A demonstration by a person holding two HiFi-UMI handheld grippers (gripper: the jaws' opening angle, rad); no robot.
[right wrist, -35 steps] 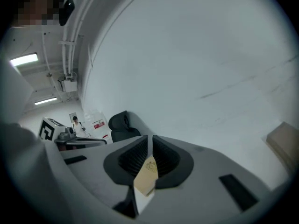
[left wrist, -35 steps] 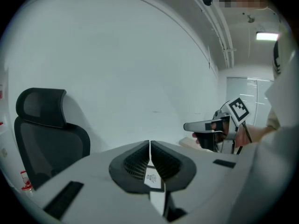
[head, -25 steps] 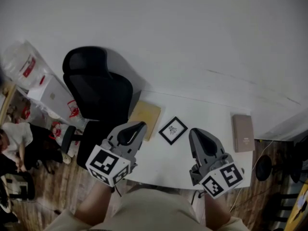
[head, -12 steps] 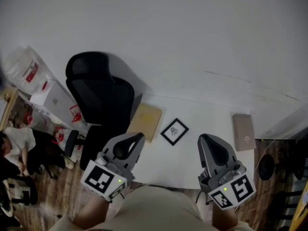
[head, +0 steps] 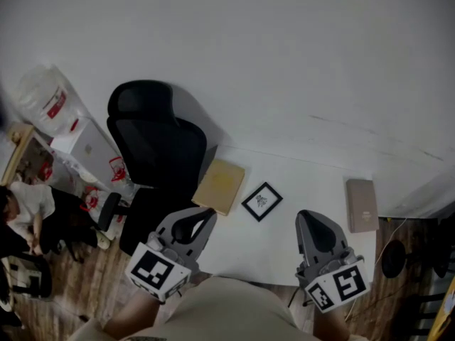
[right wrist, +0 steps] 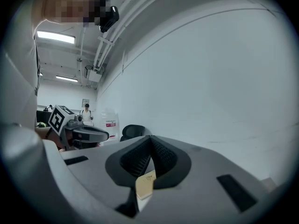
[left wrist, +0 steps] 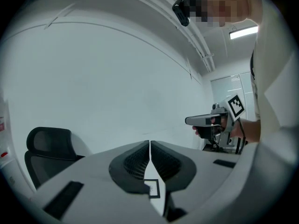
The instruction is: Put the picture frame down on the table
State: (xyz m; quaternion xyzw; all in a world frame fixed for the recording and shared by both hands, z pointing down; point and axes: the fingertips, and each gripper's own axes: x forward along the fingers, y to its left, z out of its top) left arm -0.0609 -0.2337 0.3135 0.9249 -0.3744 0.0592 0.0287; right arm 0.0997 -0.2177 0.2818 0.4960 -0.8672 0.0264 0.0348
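White table [head: 306,183] bears the picture frame [head: 261,201] flat, ahead between your left gripper [head: 199,219] and right gripper [head: 311,222], both closed and empty; placement looks done, so next only back clear.

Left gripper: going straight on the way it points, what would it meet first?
Probably the white wall. The left gripper, shut and empty, seems to aim above the picture frame, though depth is unclear.
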